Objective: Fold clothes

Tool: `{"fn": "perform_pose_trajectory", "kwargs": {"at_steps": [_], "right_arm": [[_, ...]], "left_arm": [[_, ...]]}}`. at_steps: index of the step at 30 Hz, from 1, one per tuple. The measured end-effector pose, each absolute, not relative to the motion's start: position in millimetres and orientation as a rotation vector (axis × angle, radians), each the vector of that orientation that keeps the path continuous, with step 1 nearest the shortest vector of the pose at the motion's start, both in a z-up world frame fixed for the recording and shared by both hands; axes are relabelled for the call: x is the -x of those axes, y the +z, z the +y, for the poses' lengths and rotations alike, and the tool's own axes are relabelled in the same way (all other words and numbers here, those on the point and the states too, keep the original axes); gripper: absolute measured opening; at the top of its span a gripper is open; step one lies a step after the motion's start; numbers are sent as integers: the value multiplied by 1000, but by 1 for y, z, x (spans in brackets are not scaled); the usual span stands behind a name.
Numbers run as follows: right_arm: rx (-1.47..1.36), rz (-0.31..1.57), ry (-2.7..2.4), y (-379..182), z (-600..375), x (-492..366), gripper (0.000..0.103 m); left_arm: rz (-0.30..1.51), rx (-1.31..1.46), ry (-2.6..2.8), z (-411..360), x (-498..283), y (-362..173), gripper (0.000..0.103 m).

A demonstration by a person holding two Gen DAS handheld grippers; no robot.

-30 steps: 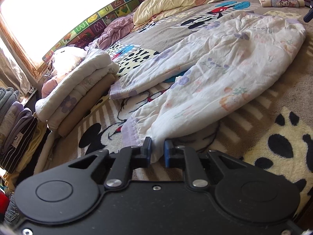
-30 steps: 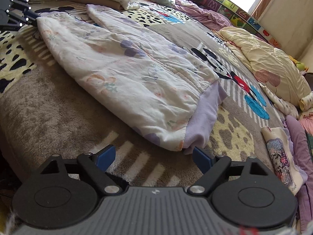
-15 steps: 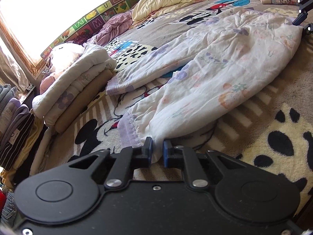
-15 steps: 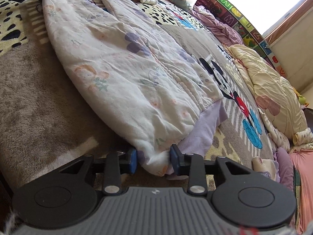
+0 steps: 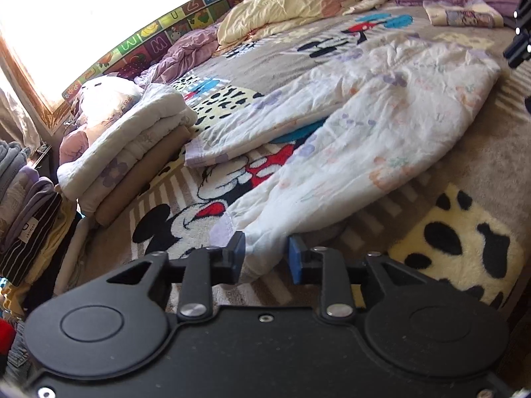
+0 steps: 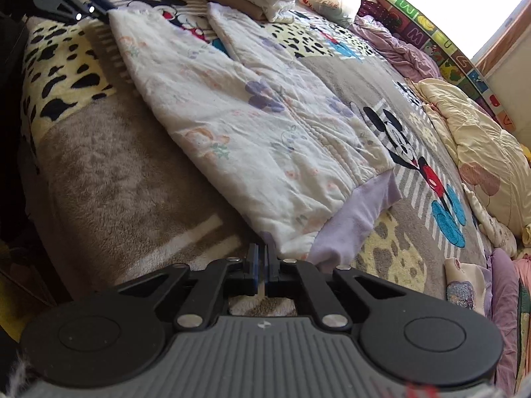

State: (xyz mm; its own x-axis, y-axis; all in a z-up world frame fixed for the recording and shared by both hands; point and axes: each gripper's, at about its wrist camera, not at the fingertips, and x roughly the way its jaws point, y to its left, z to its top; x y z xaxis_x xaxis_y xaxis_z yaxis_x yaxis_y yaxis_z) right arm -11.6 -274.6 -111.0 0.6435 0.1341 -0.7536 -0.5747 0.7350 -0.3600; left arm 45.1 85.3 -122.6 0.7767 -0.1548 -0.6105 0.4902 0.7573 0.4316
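Observation:
White floral padded trousers point(image 5: 358, 132) with lilac cuffs and waistband lie spread on the cartoon blanket, also seen in the right wrist view point(image 6: 252, 126). My left gripper point(image 5: 264, 258) is open around the near leg's hem, with cloth between its blue pads. It shows far off in the right wrist view point(image 6: 99, 3) at that hem. My right gripper point(image 6: 261, 267) is shut on the waist corner of the trousers, beside the lilac waistband point(image 6: 355, 222). It appears at the right edge of the left wrist view point(image 5: 517, 39).
A stack of folded clothes point(image 5: 132, 152) sits at the blanket's left end, with more folded piles point(image 5: 23, 205) beyond the bed edge. A crumpled cream quilt point(image 6: 481, 152), a purple garment point(image 5: 186, 53) and a small folded printed item point(image 6: 464, 285) lie around the blanket point(image 6: 109, 179).
My left gripper has opened around the leg hem it was pinching. My right gripper has closed from wide open onto the trousers' waist corner.

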Motion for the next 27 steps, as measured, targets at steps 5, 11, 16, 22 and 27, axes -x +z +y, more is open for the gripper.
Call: {"fn": "perform_pose_trajectory", "kwargs": {"at_steps": [5, 11, 16, 22, 27], "right_arm": [[729, 678, 429, -114, -265, 14, 69], [983, 680, 368, -162, -251, -6, 39], [976, 684, 385, -170, -258, -18, 15], [962, 763, 494, -145, -263, 0, 11], [940, 794, 528, -136, -260, 7, 18]], "left_arm": [[561, -696, -442, 69, -39, -121, 54], [555, -901, -485, 47, -39, -157, 54], [530, -873, -446, 50, -51, -165, 9], [535, -911, -531, 62, -33, -146, 7], [605, -820, -529, 77, -43, -141, 44]]}}
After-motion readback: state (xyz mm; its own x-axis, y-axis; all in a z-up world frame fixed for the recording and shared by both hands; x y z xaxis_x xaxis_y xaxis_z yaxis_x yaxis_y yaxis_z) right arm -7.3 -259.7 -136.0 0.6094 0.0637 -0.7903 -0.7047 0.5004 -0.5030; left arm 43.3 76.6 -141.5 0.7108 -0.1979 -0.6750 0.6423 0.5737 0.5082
